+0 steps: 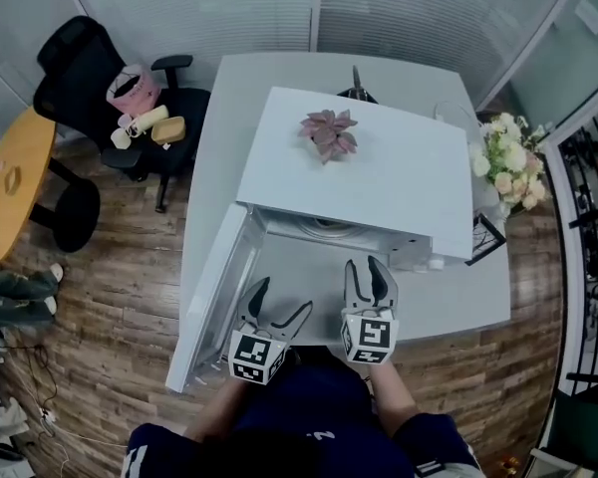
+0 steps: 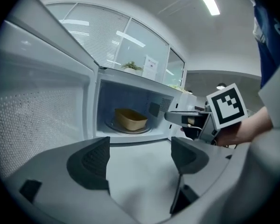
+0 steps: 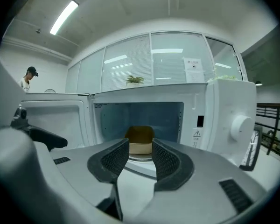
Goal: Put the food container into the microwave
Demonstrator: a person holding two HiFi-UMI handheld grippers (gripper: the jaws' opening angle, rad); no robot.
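The white microwave (image 1: 379, 172) stands on the grey table (image 1: 214, 167) with its door (image 1: 211, 302) swung open to the left. A tan food container (image 2: 129, 119) sits on the turntable inside, also seen straight ahead in the right gripper view as the container (image 3: 140, 142). My left gripper (image 1: 284, 299) is open and empty in front of the opening, near the door. My right gripper (image 1: 365, 267) hovers beside it, before the cavity, its jaws a narrow gap apart with nothing between them. Both grippers stay outside the microwave, apart from the container.
A potted plant (image 1: 327, 132) rests on the microwave's top. A vase of flowers (image 1: 503, 167) stands at the table's right end. A black chair (image 1: 90, 88) with things on it and a yellow round table (image 1: 15, 182) are to the left. A person (image 3: 28, 78) stands far off.
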